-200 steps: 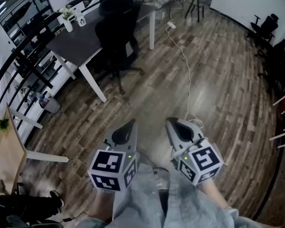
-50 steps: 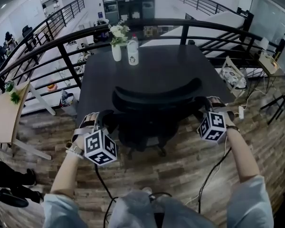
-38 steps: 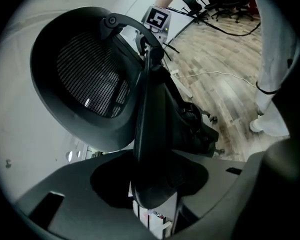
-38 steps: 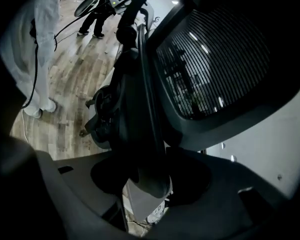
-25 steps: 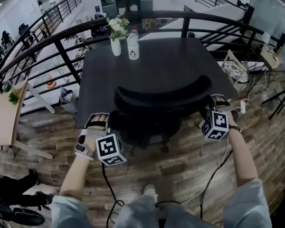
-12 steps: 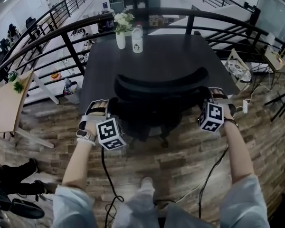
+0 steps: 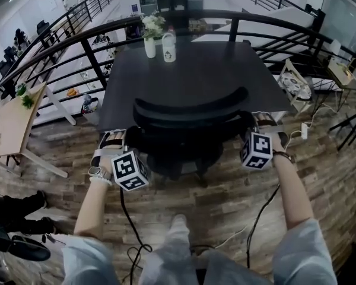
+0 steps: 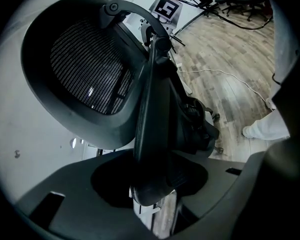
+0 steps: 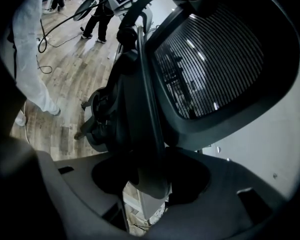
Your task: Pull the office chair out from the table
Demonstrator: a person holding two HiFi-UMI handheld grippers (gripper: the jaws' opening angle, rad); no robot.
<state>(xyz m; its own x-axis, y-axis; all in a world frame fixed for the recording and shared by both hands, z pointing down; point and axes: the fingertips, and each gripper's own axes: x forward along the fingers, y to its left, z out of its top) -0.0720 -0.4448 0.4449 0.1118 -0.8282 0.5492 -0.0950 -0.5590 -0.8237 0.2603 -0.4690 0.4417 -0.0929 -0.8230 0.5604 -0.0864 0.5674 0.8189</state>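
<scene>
The black mesh-back office chair (image 7: 190,113) stands at the near edge of the dark table (image 7: 213,70), its backrest towards me. My left gripper (image 7: 128,140) grips the backrest's left edge and my right gripper (image 7: 250,125) grips its right edge. In the left gripper view the chair (image 8: 90,69) has its black frame rail running down between the jaws of the left gripper (image 8: 152,184), held there. The right gripper view shows the same: the chair (image 9: 210,59) has its rail clamped in the right gripper (image 9: 150,184). The seat and base are mostly hidden under the backrest.
A white vase of flowers (image 7: 151,39) and a bottle (image 7: 169,49) stand at the table's far end. A black railing (image 7: 92,61) curves behind the table. Cables (image 7: 130,230) trail over the wooden floor by my shoe (image 7: 178,221). A light wooden table (image 7: 12,123) is at the left.
Both grippers and the chair's backrest have shifted together a little towards me and to the left. The grip on both edges is unchanged.
</scene>
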